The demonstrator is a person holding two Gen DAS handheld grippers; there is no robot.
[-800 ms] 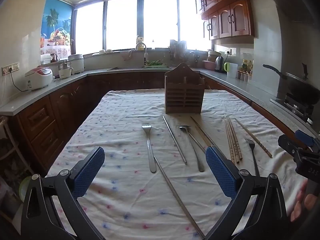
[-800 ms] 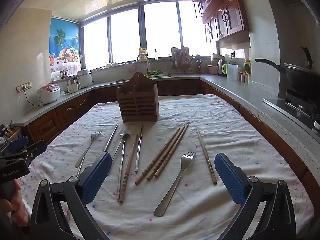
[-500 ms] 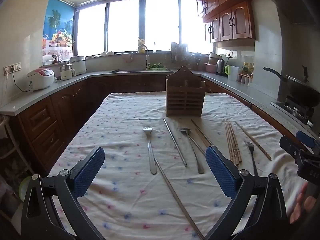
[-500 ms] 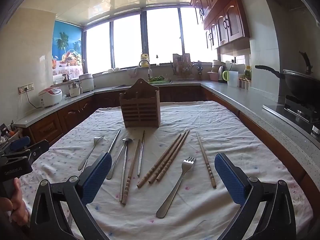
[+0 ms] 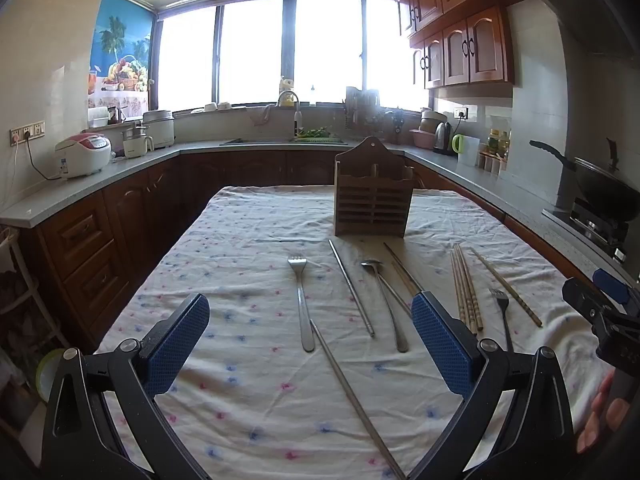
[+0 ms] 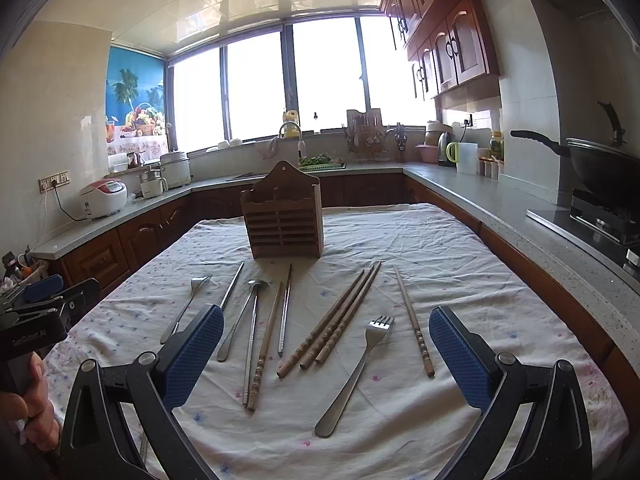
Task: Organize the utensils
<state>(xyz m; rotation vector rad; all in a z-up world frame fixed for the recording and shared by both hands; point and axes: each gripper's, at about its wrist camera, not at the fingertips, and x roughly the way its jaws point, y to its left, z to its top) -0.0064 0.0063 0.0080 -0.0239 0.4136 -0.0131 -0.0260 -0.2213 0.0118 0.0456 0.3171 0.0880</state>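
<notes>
Both tongs, left gripper and right gripper, gape empty above the cloth. We find nothing sorted: forks, chopsticks lie before the unfilled wooden holder.

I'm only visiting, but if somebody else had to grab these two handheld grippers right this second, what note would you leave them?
Left gripper: open, holding nothing, above the near end of the table.
Right gripper: open, holding nothing.
Wooden utensil holder: upright at the far end of the tablecloth; nothing shows sticking out of it.
All utensils lie loose on the cloth: two forks, a spoon, metal chopsticks, and wooden chopsticks, three bunched and one apart.
Done: nothing sorted yet.
Left: lift each piece into the holder.
</notes>
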